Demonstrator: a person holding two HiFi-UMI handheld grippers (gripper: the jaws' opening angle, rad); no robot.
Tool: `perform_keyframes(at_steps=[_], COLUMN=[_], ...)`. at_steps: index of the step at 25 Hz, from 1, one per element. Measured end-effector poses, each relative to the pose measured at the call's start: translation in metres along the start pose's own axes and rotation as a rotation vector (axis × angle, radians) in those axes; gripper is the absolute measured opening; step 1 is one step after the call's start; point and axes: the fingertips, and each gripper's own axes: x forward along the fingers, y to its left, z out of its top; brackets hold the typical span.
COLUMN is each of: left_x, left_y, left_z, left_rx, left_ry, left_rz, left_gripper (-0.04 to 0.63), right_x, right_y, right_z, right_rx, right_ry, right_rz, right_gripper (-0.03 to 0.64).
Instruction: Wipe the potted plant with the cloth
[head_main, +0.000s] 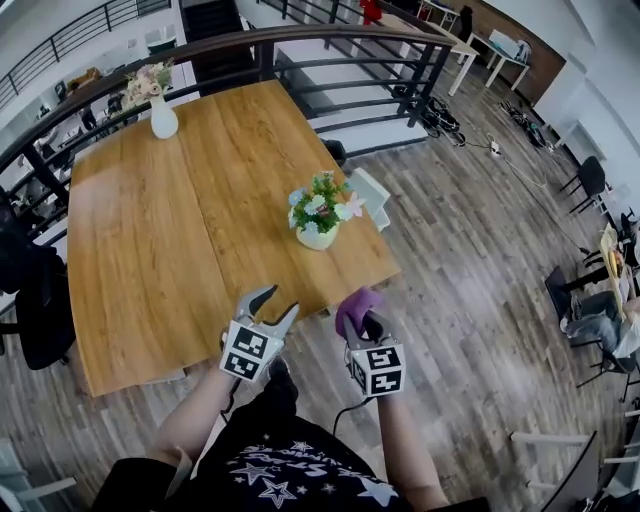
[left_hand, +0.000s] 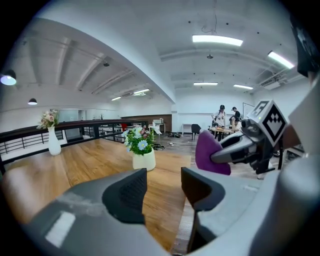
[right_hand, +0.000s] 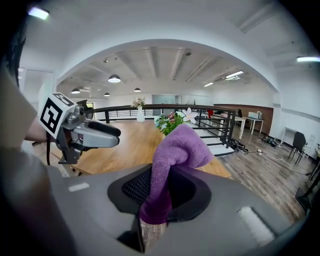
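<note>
A potted plant (head_main: 318, 214) with pale flowers in a cream pot stands near the right edge of the wooden table (head_main: 180, 220); it also shows as the potted plant (left_hand: 140, 148) and, partly behind the cloth, the potted plant (right_hand: 170, 121). My right gripper (head_main: 362, 325) is shut on a purple cloth (head_main: 355, 308), which bulges above the jaws as the purple cloth (right_hand: 172, 160). My left gripper (head_main: 268, 306) hangs at the table's near edge, jaws apart with nothing between them. Both grippers are short of the plant.
A white vase with flowers (head_main: 160, 110) stands at the table's far left corner. A dark railing (head_main: 330, 60) runs behind the table. A black chair (head_main: 40, 300) sits at the left; wood floor (head_main: 480, 260) spreads to the right.
</note>
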Motion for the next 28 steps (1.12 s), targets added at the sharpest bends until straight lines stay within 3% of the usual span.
perform_keyframes(at_steps=[10, 18, 28], left_x=[-0.093, -0.164, -0.219], left_y=[-0.052, -0.082, -0.074], left_z=[-0.010, -0.008, -0.030], left_rx=[0.025, 0.051, 0.049], left_ry=[-0.039, -0.072, -0.080], left_rz=[0.044, 0.104, 0.107], left_gripper=[0.183, 0.098, 0.051], right_x=[-0.080, -0.131, -0.146], right_y=[0.057, 0.097, 0.140], right_z=[-0.019, -0.025, -0.033], right_rx=[-0.019, -0.079, -0.030], right_ry=[-0.021, -0.047, -0.077], right_rz=[0.011, 0.019, 0.017], right_gripper=[0.083, 0.083, 0.083])
